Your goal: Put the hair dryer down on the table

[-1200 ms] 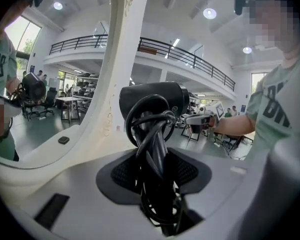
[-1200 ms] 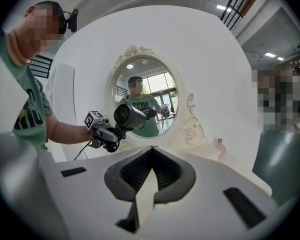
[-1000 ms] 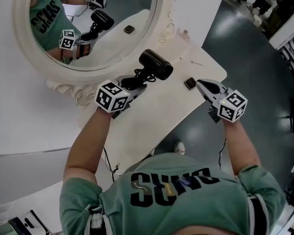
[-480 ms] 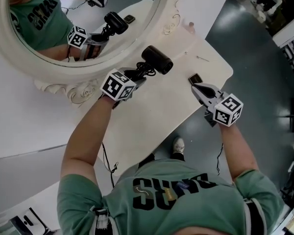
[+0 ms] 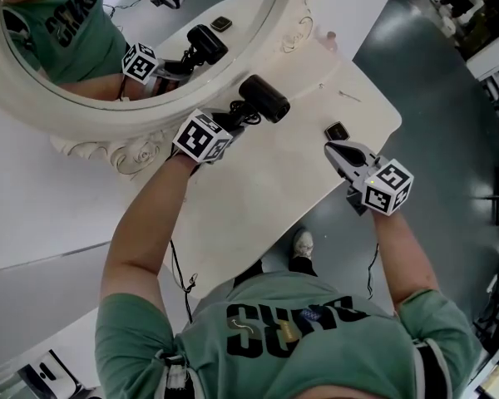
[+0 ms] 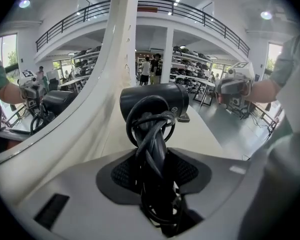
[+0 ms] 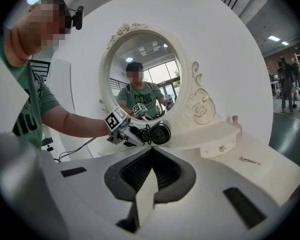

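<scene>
Left tongs (image 5: 231,121) grip the hair dryer (image 5: 264,98) by its cord-wrapped handle, upper centre; right tongs (image 5: 336,149) closed, empty, centre right.

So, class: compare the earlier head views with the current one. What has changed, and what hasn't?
The left gripper carried the dryer a little toward the mirror, away from the right gripper. Nothing was let go or picked up: the left still clamps the dryer's handle; the right stays shut and empty.
</scene>
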